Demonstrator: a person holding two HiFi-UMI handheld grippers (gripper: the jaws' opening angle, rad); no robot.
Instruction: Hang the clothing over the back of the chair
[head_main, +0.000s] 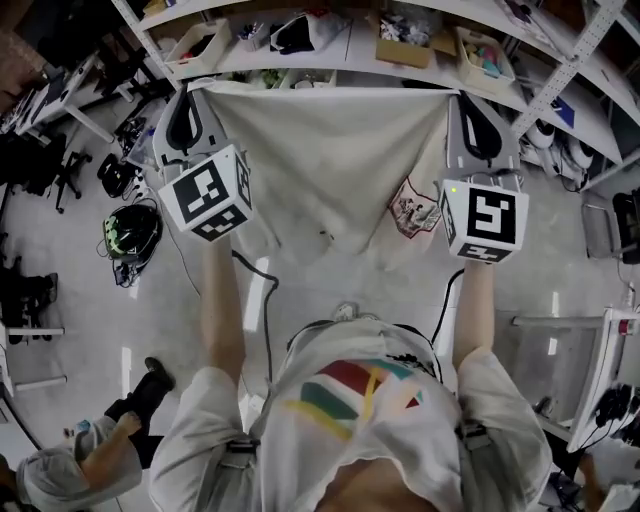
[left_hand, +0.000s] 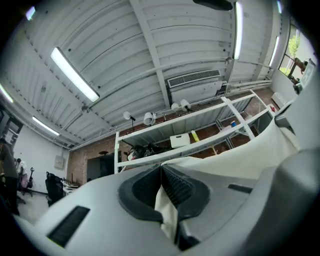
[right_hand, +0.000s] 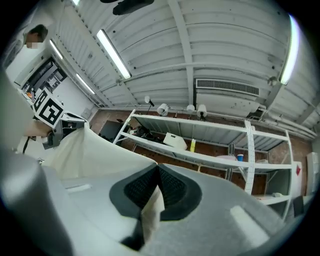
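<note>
Holding it up high: the left tool and the right tool each grip a top corner of the cream-coloured cloth garment. It hangs stretched wide between them, in front of the person and above the pale glossy floor. A small red-and-dark printed picture shows on the cloth near its right edge, just beside the right tool's black-and-white marker cube.

Left gripper view: the left tool is clamped tight, its dark ribbed pads squeezing a fold of the garment, and the rest of the cloth runs off to the right. Right gripper view, same story: the right tool is closed down on a strip of the garment, with the cloth sweeping away to the left.

Behind the garment stands a white metal shelf rack loaded with boxes and bags. Down on the floor at the left lies a black helmet with green markings. In the bottom left corner a second person in grey is low to the floor, well apart from the garment.
</note>
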